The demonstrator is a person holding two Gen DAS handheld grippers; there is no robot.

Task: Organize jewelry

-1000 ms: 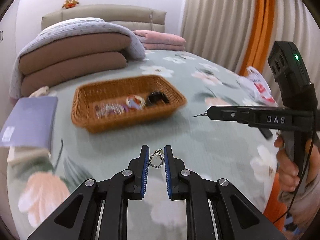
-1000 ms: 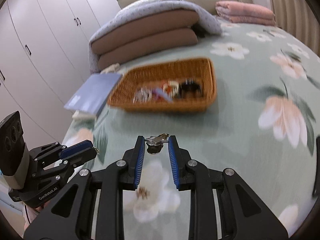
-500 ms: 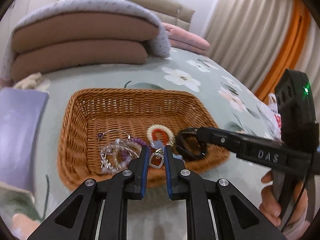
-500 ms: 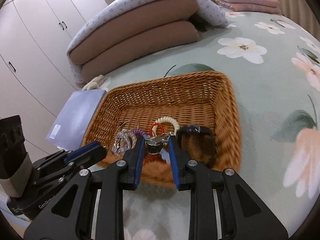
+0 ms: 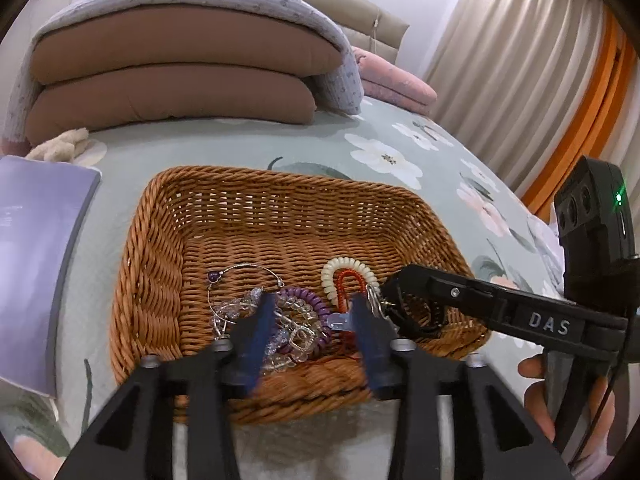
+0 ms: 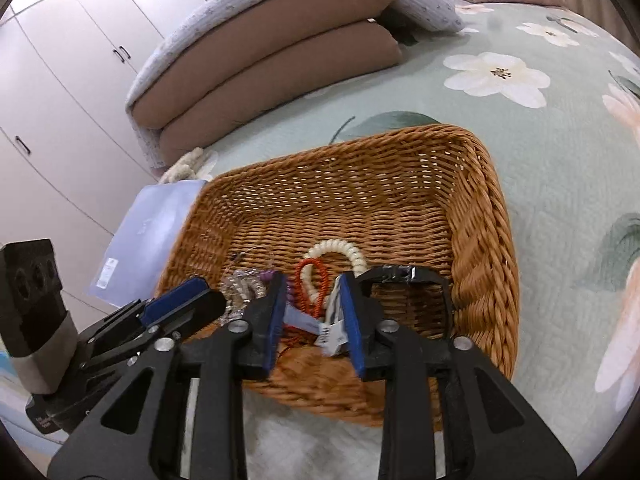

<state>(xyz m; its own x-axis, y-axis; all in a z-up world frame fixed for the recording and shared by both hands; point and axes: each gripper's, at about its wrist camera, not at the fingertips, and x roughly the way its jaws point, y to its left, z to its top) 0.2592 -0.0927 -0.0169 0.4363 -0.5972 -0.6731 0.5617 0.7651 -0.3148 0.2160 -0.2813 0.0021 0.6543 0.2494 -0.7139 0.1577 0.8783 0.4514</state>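
Observation:
A brown wicker basket point(image 5: 160, 264) point(image 6: 484, 216) lies on the floral bedspread. It holds a pile of clear and purple bead bracelets point(image 5: 296, 316), a silver bangle point(image 5: 240, 272), a cream coil bracelet point(image 5: 348, 268) point(image 6: 340, 250), a red cord point(image 6: 310, 284) and a black watch band point(image 6: 404, 274). My left gripper point(image 5: 314, 308) is open and empty over the bead pile. My right gripper point(image 6: 312, 300) is open over the basket's near side, with a small silver piece point(image 6: 332, 330) loose by its right finger. The right gripper also shows in the left wrist view point(image 5: 384, 304).
Folded brown quilts under a lavender blanket point(image 5: 172, 60) lie behind the basket. A lavender book point(image 5: 36, 248) point(image 6: 148, 232) lies left of it. Pink folded bedding point(image 5: 392, 84), curtains point(image 5: 520, 40) and white wardrobe doors point(image 6: 60, 80) are around the bed.
Both grippers moved forward over the basket and opened. The pendant that the left held and the silver piece that the right held are released into the basket.

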